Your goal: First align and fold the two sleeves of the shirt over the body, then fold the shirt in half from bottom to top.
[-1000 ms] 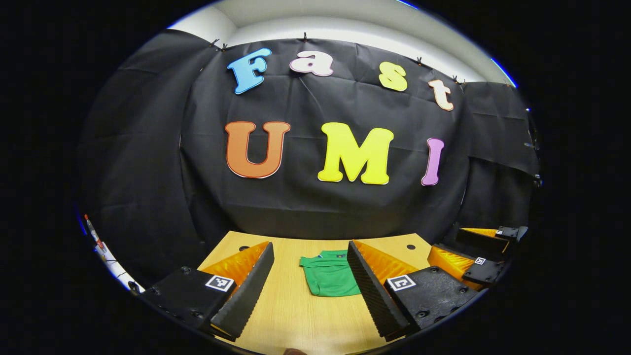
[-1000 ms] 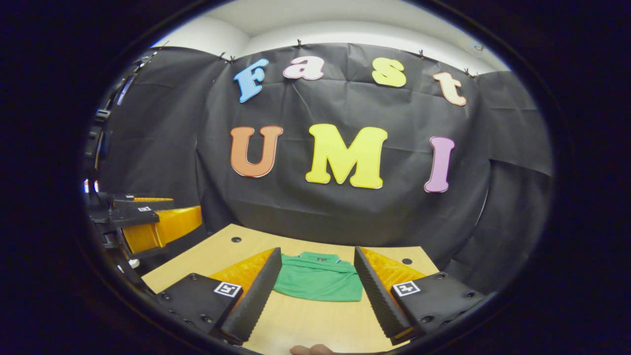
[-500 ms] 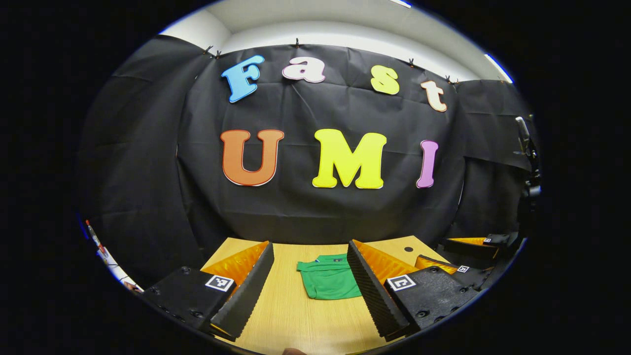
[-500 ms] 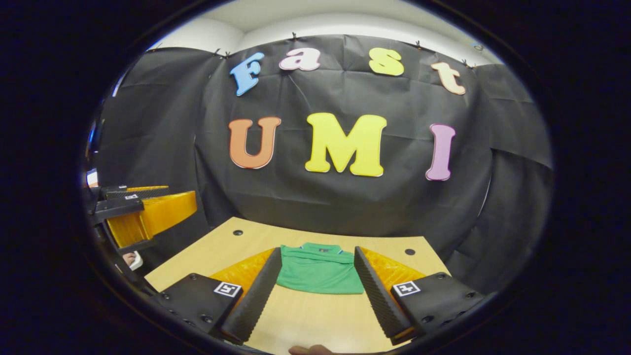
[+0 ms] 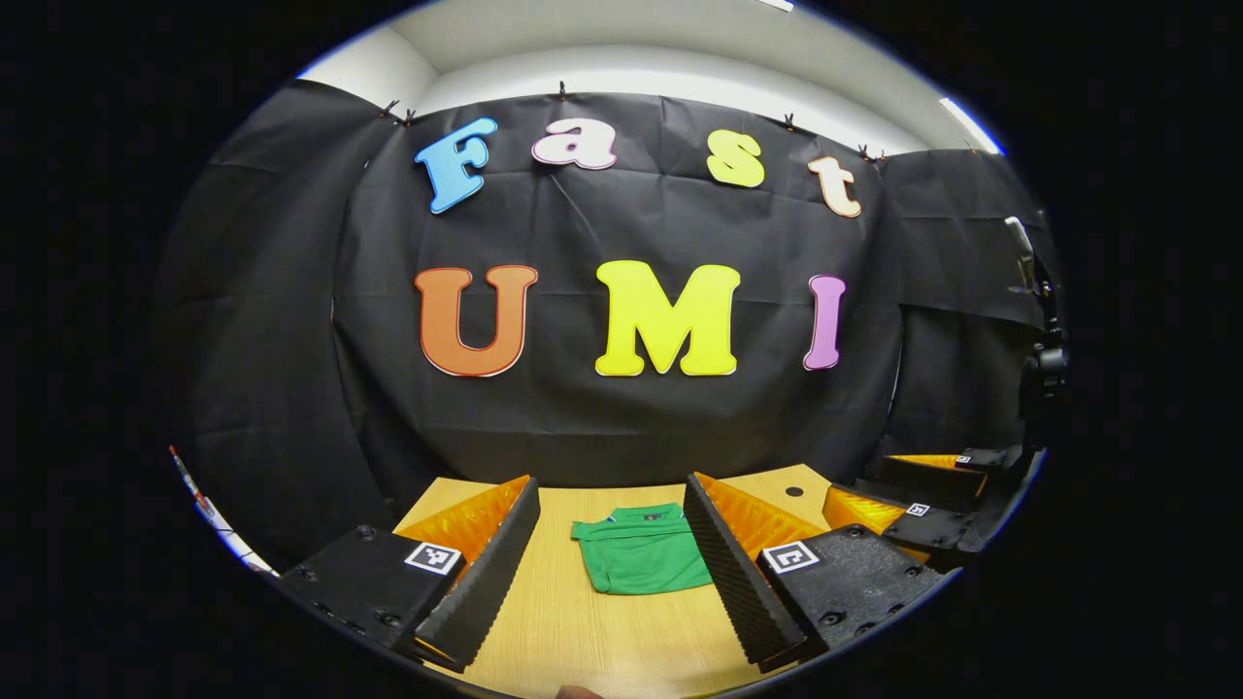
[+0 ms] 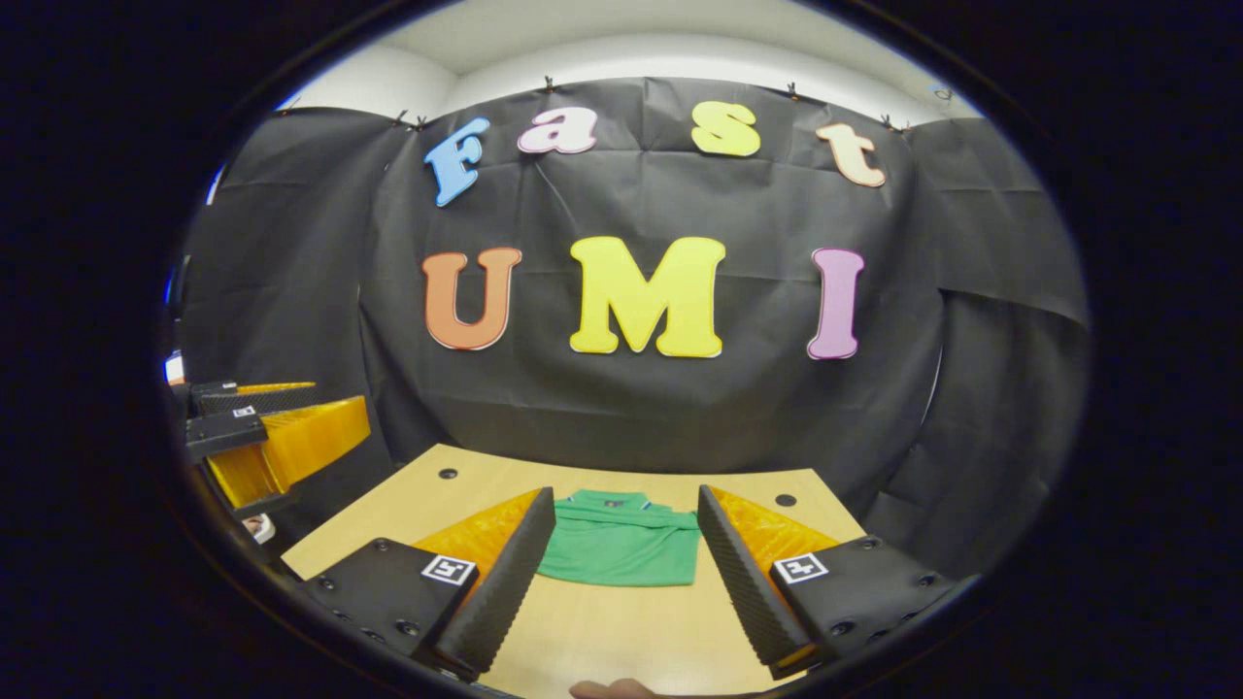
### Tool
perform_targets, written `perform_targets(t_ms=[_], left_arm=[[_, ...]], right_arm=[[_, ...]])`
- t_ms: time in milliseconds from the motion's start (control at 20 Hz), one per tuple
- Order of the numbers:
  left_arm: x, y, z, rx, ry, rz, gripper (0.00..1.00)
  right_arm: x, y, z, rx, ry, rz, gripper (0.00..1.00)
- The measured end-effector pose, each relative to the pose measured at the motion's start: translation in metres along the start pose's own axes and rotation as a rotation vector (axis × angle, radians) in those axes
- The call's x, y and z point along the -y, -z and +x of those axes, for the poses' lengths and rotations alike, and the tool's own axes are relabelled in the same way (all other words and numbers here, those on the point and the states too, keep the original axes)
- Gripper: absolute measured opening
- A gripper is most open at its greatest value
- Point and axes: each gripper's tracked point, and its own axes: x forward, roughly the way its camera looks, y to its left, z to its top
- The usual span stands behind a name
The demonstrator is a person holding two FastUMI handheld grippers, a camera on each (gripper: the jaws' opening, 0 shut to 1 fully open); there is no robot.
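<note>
Right gripper view: folded shirt [image 6: 620, 539] flat mid-table [image 6: 621, 631], bare wood around; both grippers' jaws released.

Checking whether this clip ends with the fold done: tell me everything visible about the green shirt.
The green shirt lies flat on the light wooden table, folded into a compact rectangle with no sleeves sticking out. It looks like soft knit fabric; the collar, with a small dark label inside, faces the far wall. Faint creases cross it. Nothing touches it; both tongs are open and well short of it.

One folded green shirt [image 6: 619, 544] lies on one desk [image 6: 621, 631]. Two grippers are near the desk, left gripper [image 5: 607, 553] and right gripper [image 6: 621, 553].
</note>
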Motion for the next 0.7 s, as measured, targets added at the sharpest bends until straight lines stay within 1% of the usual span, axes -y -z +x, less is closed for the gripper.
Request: perform_targets(t_ms=[50, 250, 400, 450, 500, 550, 600, 650, 700], left_arm=[[0.0015, 0.0011, 0.0015, -0.003, 0.003, -0.001, 0.97], [0.0026, -0.0002, 0.0029, -0.003, 0.004, 0.001, 0.97], [0.0013, 0.0032, 0.0041, -0.012, 0.005, -0.005, 0.97], [0.0011, 0.0052, 0.0043, -0.017, 0.005, -0.007, 0.97], [0.0007, 0.0067, 0.0040, -0.021, 0.006, -0.008, 0.97], [0.0011, 0.0065, 0.0042, -0.024, 0.008, -0.008, 0.97], [0.0000, 0.0073, 0.0041, -0.026, 0.008, -0.006, 0.97], [0.0002, 0.0089, 0.0048, -0.029, 0.009, -0.004, 0.97], [-0.0004, 0.0090, 0.0038, -0.029, 0.009, -0.003, 0.97]], right_arm=[[0.0018, 0.0012, -0.0009, -0.005, 0.003, -0.002, 0.95], [0.0080, -0.0013, 0.0018, -0.002, 0.015, -0.006, 0.95], [0.0057, -0.0025, 0.0007, 0.001, 0.014, -0.010, 0.95], [0.0045, -0.0009, 0.0011, -0.002, 0.011, -0.012, 0.93], [0.0042, 0.0001, 0.0016, -0.004, 0.011, -0.016, 0.95], [0.0039, 0.0000, 0.0008, -0.005, 0.010, -0.017, 0.93], [0.0035, 0.0004, 0.0015, -0.006, 0.012, -0.019, 0.93], [0.0044, 0.0008, 0.0016, -0.005, 0.016, -0.018, 0.95], [0.0036, -0.0008, 0.0014, -0.003, 0.016, -0.017, 0.93]])
